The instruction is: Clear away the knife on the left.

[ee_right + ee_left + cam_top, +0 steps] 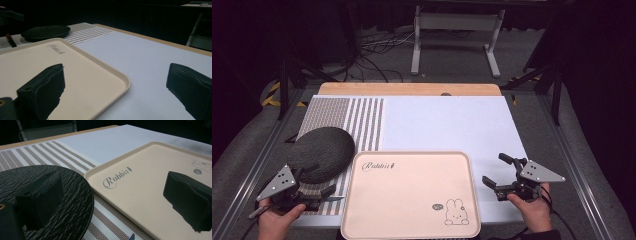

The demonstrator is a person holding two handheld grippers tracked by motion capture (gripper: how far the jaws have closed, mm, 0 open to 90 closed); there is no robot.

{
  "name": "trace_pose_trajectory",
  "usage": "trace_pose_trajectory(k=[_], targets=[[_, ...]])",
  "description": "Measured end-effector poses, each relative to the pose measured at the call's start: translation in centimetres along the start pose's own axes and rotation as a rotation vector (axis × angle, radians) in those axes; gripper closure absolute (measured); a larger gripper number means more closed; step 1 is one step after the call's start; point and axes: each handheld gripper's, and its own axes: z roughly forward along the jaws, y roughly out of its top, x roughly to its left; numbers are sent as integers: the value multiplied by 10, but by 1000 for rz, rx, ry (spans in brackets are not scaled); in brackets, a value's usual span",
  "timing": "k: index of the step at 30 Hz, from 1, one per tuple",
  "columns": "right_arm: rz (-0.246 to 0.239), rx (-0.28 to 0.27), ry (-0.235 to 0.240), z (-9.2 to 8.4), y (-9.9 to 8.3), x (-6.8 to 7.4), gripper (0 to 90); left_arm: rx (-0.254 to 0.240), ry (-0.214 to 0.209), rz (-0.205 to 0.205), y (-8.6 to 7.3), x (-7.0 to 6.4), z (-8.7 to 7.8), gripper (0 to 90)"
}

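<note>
Nothing looks begun. The white table cover (447, 125) bears everything, and neither gripper has hold of anything; all of the handling is still ahead, by my reading.

The largest thing in play is the beige "Rabbit" tray (412, 192), lying flat at the near edge of the table, at six o'clock from the table's middle. Its long axis runs across the table, nine to three o'clock. Its script logo sits at the far-left corner and the little rabbit drawing at the near-right corner, both reading upright from the person's side, so its top edge faces twelve o'clock. It is empty.

Next in size, the dark textured oval plate (321, 154) rests on the striped placemat (362, 122), at about ten o'clock from the tray and just beside its far-left corner. Its long axis seems tilted roughly from eight to two o'clock, though the dim light makes that hard to fix.

The left gripper (318, 182) waits at nine o'clock of the tray, jaws spread wide: one over the plate's near rim, the other over the tray, neither pressing. The right gripper (500, 171) waits at three o'clock, jaws likewise apart, straddling the tray's right rim without touching it.
</note>
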Motion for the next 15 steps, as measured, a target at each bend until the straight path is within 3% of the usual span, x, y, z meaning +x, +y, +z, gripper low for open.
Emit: trace_pose_trajectory(k=[5, 7, 8, 12, 15], targets=[[-2, 7, 14, 1, 0, 0, 32, 23, -11, 1, 4, 1, -1, 40], [4, 10, 19, 2, -1, 0, 47, 77, -25, 23, 10, 0, 1, 42], [22, 12, 23, 3, -2, 0, 56, 77, -25, 23, 10, 0, 1, 47], [37, 31, 26, 4, -3, -2, 56, 200, -21, 68, 16, 2, -5, 74], [37, 32, 29, 5, -3, -1, 57, 226, -31, 75, 18, 4, -9, 70]])
